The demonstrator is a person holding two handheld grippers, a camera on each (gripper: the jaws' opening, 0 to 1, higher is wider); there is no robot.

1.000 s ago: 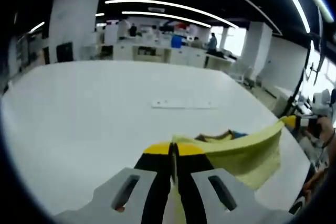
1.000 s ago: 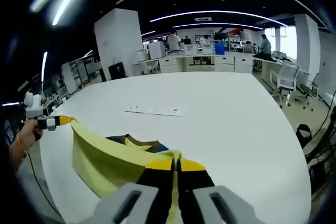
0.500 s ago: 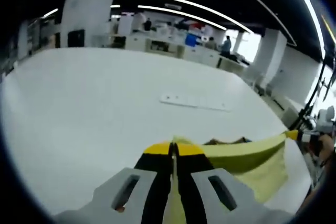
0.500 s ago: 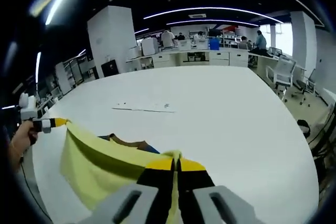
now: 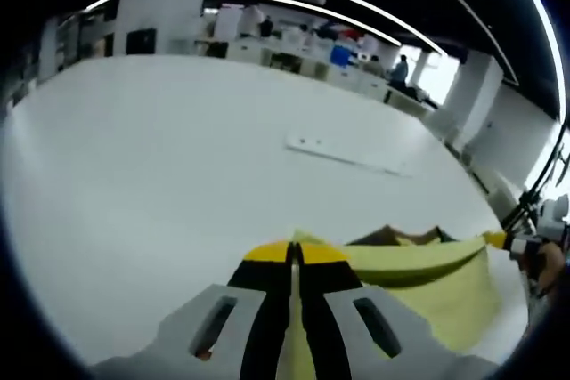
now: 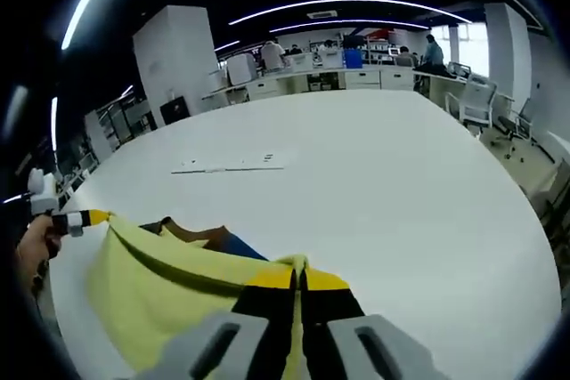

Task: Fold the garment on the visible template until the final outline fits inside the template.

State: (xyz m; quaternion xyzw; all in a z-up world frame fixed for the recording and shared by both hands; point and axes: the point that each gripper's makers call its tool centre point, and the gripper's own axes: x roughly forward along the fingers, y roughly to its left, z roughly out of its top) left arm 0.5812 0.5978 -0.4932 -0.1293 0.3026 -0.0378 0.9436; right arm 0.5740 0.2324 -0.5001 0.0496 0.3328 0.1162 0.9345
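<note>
A yellow garment (image 5: 427,269) with brown and blue parts hangs stretched between my two grippers above a white table (image 5: 160,149). In the left gripper view my left gripper (image 5: 294,251) is shut on one corner of the cloth, and the right gripper (image 5: 499,239) holds the far corner at the right edge. In the right gripper view my right gripper (image 6: 300,269) is shut on the garment (image 6: 169,282), and the left gripper (image 6: 85,218) pinches the other corner at the left, held by a hand. A white rectangular template (image 6: 232,164) lies flat further out on the table; it also shows in the left gripper view (image 5: 347,152).
The white table (image 6: 401,184) is wide and round-edged. Desks, office chairs (image 6: 476,109) and several people stand far behind it. A white pillar (image 6: 174,60) rises at the back left.
Both views have tilted down toward the table. The garment stays stretched between the shut grippers and its folded brown and blue part shows a little more.
</note>
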